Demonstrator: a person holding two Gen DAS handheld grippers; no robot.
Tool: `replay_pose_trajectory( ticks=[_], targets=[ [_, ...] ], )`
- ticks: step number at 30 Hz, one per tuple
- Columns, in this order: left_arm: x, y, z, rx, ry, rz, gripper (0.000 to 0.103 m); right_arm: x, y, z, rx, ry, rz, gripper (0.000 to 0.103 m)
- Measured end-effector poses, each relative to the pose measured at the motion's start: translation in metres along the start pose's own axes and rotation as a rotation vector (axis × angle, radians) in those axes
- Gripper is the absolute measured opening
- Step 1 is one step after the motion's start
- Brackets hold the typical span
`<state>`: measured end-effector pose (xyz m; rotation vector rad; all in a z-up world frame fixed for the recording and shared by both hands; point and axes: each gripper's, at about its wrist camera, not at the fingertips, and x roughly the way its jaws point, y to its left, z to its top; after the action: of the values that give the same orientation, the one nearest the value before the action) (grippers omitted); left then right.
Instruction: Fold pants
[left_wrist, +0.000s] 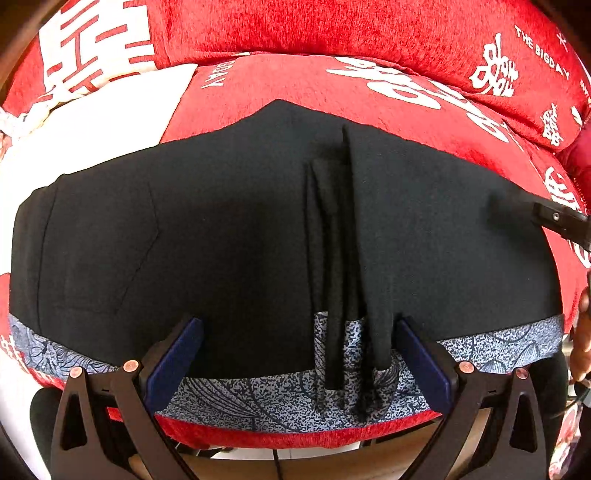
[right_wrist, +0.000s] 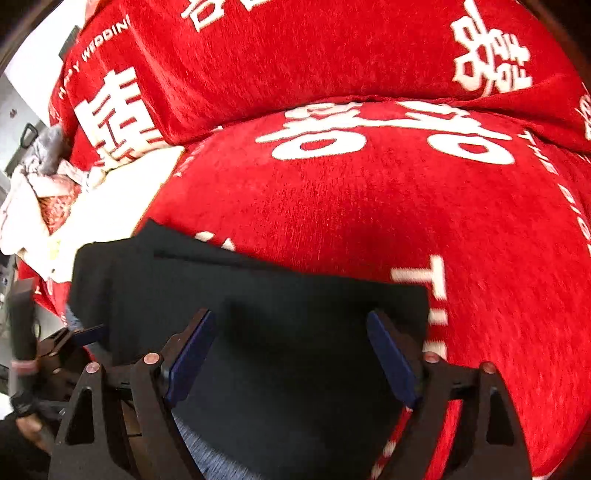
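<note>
Pants (left_wrist: 221, 236) beneath wide-spread fingers (left_wrist: 173, 362)

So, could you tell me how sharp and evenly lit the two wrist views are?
Left wrist view: sharp; fisheye bows the pants and their patterned waistband; the white fabric at upper left is blown out. Right wrist view: motion-smeared, the lettering on the red cover streaked.

This looks like a home: a cushioned seat, perhaps a sofa, under a red plush cover (right_wrist: 369, 229) printed with white wedding characters, with crumpled laundry (right_wrist: 40, 184) heaped beside it.
</note>
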<state>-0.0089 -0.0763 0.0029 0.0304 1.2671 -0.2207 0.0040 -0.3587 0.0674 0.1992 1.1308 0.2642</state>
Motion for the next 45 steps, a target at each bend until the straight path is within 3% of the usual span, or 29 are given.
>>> replay_pose_trajectory(
  ticks=[4, 9, 12, 14, 17, 20, 23, 26, 28, 34, 37, 40, 42, 43, 45],
  targets=[
    [0.000, 0.001, -0.002, 0.004, -0.008, -0.010, 0.103, -0.020, 0.021, -0.016, -0.072, -0.012, -0.059, 0.098],
    [0.000, 0.002, -0.003, 0.005, -0.020, -0.011, 0.103, -0.057, 0.032, -0.070, -0.087, -0.059, -0.086, 0.098],
    [0.000, 0.002, -0.003, 0.009, -0.026, -0.007, 0.103, -0.041, 0.028, -0.093, -0.064, -0.004, -0.111, 0.097],
    [-0.003, 0.003, -0.002, 0.004, -0.018, -0.018, 0.103, -0.028, 0.026, -0.099, -0.073, 0.024, -0.195, 0.097],
    [-0.018, 0.016, -0.003, -0.044, -0.039, -0.020, 0.103, -0.036, 0.029, -0.091, -0.062, 0.022, -0.203, 0.098],
    [-0.026, 0.026, -0.005, -0.066, -0.068, -0.029, 0.103, -0.058, 0.044, -0.081, -0.105, -0.059, -0.221, 0.098],
    [-0.011, 0.026, -0.005, -0.069, -0.028, -0.020, 0.103, -0.064, 0.059, -0.076, -0.146, -0.115, -0.226, 0.098],
    [-0.008, 0.017, -0.004, -0.033, -0.033, -0.004, 0.103, -0.026, 0.063, -0.076, -0.157, -0.002, -0.226, 0.098],
    [-0.014, 0.019, -0.003, -0.028, -0.036, -0.017, 0.103, -0.007, 0.066, -0.080, -0.184, 0.047, -0.286, 0.098],
    [-0.050, 0.066, 0.003, -0.128, -0.157, -0.035, 0.103, -0.019, 0.106, -0.063, -0.268, -0.030, -0.259, 0.098],
    [-0.038, 0.107, 0.006, -0.247, -0.121, -0.012, 0.103, -0.006, 0.122, -0.049, -0.305, -0.032, -0.258, 0.098],
    [-0.005, 0.139, 0.001, -0.305, -0.016, 0.081, 0.103, 0.013, 0.141, -0.042, -0.315, -0.018, -0.225, 0.098],
    [-0.005, 0.150, -0.004, -0.311, -0.038, 0.025, 0.103, 0.033, 0.151, -0.039, -0.321, 0.042, -0.198, 0.098],
    [-0.011, 0.154, -0.005, -0.315, -0.036, 0.044, 0.103, 0.041, 0.153, -0.038, -0.318, 0.067, -0.206, 0.098],
    [-0.024, 0.163, -0.007, -0.318, -0.088, 0.031, 0.103, 0.036, 0.157, -0.033, -0.289, 0.033, -0.183, 0.099]
  ],
)
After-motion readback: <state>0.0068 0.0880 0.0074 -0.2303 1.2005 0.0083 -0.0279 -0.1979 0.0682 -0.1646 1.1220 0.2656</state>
